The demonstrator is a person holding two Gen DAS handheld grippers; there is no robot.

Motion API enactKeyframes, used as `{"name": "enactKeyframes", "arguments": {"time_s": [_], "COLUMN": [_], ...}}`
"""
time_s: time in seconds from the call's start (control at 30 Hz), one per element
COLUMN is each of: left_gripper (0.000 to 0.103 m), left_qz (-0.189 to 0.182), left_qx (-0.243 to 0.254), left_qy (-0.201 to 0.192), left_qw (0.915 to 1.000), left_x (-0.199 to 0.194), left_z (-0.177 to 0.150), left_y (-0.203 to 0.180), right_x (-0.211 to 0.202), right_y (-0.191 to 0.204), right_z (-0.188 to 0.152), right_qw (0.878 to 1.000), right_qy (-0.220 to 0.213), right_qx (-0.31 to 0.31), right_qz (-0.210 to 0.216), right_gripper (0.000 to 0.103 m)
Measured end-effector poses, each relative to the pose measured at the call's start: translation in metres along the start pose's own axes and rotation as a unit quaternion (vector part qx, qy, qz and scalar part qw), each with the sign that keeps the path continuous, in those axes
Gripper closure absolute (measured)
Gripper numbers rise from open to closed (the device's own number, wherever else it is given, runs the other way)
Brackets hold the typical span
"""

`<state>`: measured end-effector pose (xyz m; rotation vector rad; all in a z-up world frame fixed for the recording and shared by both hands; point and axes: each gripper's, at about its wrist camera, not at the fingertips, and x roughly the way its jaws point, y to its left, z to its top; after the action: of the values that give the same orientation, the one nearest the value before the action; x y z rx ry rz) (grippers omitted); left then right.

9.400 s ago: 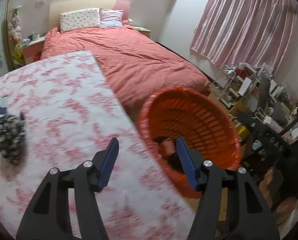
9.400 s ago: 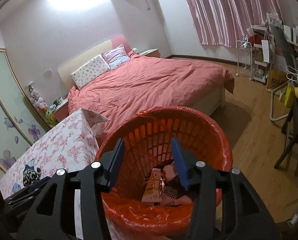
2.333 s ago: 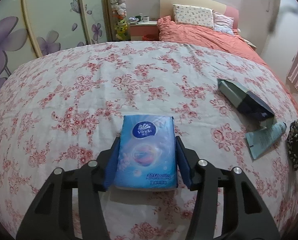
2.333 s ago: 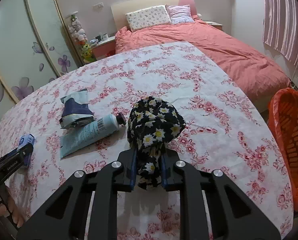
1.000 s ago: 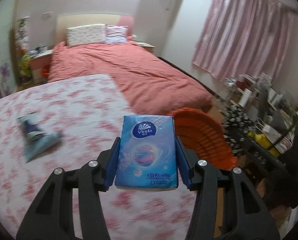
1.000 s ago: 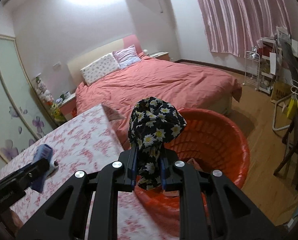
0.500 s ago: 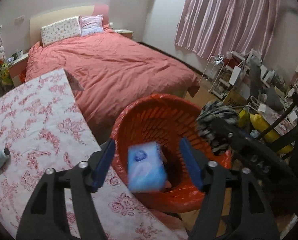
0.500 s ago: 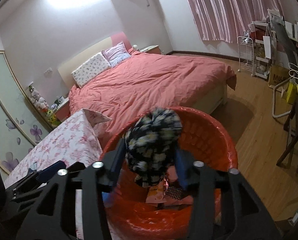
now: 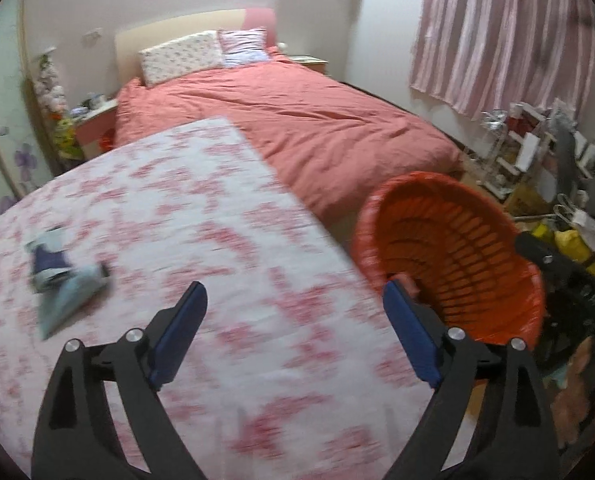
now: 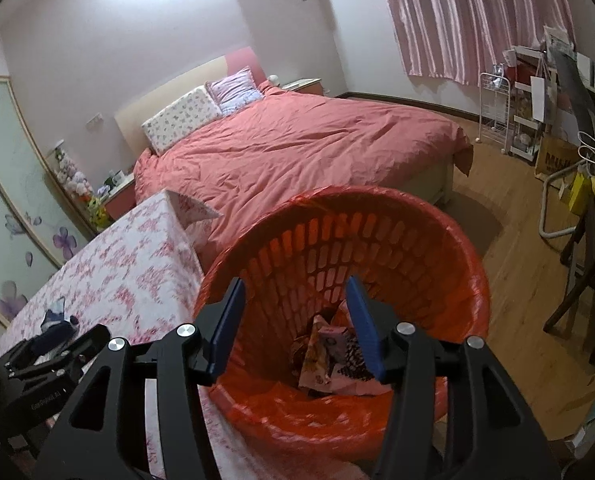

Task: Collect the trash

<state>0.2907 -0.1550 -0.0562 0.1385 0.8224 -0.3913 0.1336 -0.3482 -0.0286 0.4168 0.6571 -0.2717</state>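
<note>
My left gripper hangs over the floral tablecloth, its jaws opening wide with nothing between them. On the cloth to its left lie a pale blue tube and a dark blue packet, both blurred. The orange trash basket stands past the table edge on the right. My right gripper is above that basket, its jaws opening and empty. Inside the basket lie wrappers and the black daisy-print cloth. The tissue pack is hidden from view.
A bed with a salmon cover stands behind the table and basket. Cluttered shelves and bags line the right wall, with wooden floor between. The left gripper's body shows at the table's near edge.
The blue tissue pack left my left gripper and the daisy-print cloth left my right one, both falling into the basket. Both jaws spread wider. The left view swung back over the table.
</note>
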Motion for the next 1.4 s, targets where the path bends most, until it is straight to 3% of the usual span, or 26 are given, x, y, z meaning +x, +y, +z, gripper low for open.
{"name": "enactKeyframes", "arguments": {"time_s": [0.27, 0.43, 0.6, 0.73, 0.9, 1.13, 1.23, 1.4], "left_gripper": [0.010, 0.010, 0.010, 0.011, 0.023, 0.024, 0.024, 0.023], "left_qz": [0.092, 0.150, 0.155, 0.154, 0.169, 0.191, 0.176, 0.179], "left_qx": [-0.049, -0.123, -0.195, -0.208, -0.190, -0.220, -0.221, -0.174], "left_qy": [-0.004, -0.007, 0.009, 0.028, 0.051, 0.060, 0.051, 0.050], "left_qw": [0.9945, 0.9809, 0.9686, 0.9654, 0.9659, 0.9549, 0.9579, 0.9669], "left_x": [-0.017, -0.021, -0.006, 0.010, 0.025, 0.019, 0.017, 0.030], "left_z": [-0.013, -0.011, -0.003, 0.002, -0.001, -0.015, -0.012, 0.003], "left_y": [0.094, 0.170, 0.220, 0.236, 0.236, 0.272, 0.275, 0.260], "right_x": [0.000, 0.000, 0.002, 0.004, 0.009, 0.013, 0.015, 0.016], "right_y": [0.042, 0.068, 0.088, 0.096, 0.105, 0.110, 0.113, 0.116], "right_z": [-0.016, -0.027, -0.033, -0.035, -0.040, -0.045, -0.047, -0.049], "right_qw": [0.998, 0.995, 0.992, 0.991, 0.990, 0.989, 0.988, 0.987], "right_qy": [0.010, 0.013, 0.023, 0.028, 0.037, 0.046, 0.049, 0.051], "right_qx": [-0.057, -0.098, -0.119, -0.128, -0.136, -0.140, -0.141, -0.147], "right_qz": [0.003, 0.011, 0.022, 0.026, 0.025, 0.026, 0.028, 0.027], "right_gripper": [0.047, 0.046, 0.045, 0.045, 0.045, 0.045, 0.045, 0.045]}}
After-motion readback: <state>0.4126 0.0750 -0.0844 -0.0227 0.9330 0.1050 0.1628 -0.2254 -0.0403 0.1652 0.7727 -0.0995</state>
